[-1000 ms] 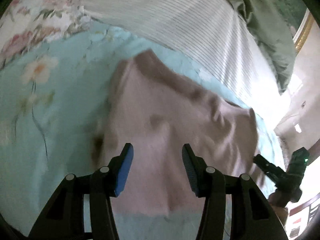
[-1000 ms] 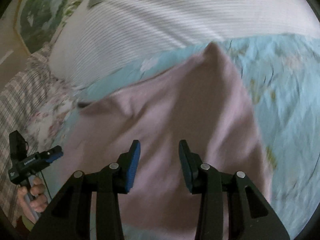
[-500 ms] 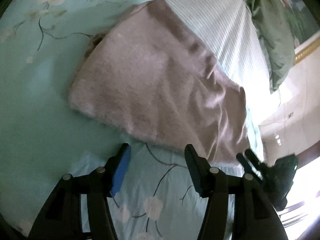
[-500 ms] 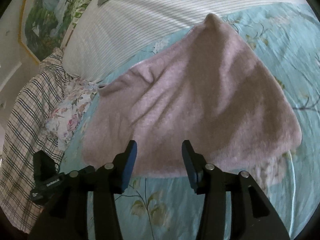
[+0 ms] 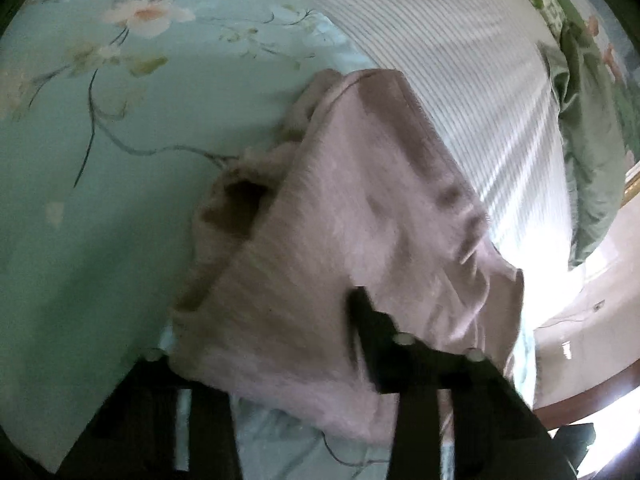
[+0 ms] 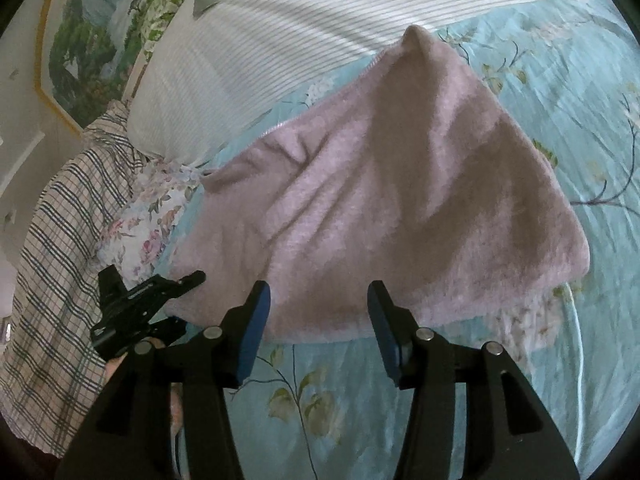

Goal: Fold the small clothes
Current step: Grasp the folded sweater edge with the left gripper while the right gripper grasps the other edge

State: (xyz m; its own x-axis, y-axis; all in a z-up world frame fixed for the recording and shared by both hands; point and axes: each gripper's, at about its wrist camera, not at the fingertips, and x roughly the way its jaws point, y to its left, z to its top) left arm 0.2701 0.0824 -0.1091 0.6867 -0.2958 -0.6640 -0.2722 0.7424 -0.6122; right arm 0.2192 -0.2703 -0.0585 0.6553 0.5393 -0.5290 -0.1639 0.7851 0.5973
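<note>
The pink garment (image 6: 384, 184) lies on the floral bedsheet (image 6: 560, 92), just below the striped pillow (image 6: 304, 28). The right gripper (image 6: 318, 324) hangs over the sheet with its jaws spread wide and nothing between them; the garment's near hem sits just beyond the blue pads (image 6: 256, 332). In the left wrist view the garment (image 5: 360, 220) drapes over the left gripper (image 5: 280, 344): cloth hides one finger completely and only the other dark finger shows, pressed into the fabric, so whether these jaws are clenched on the cloth cannot be told. From the right wrist view the left gripper (image 6: 192, 280) reaches the garment's corner beside the plaid cloth (image 6: 60, 240). Half a second ago both of the left gripper's fingers were bare over the sheet, short of the hem; now the cloth covers them. The garment is fuzzy, pale mauve, folded into a rough triangle with soft creases and a peak towards the pillow, and its left edge gapes to show layers.
</note>
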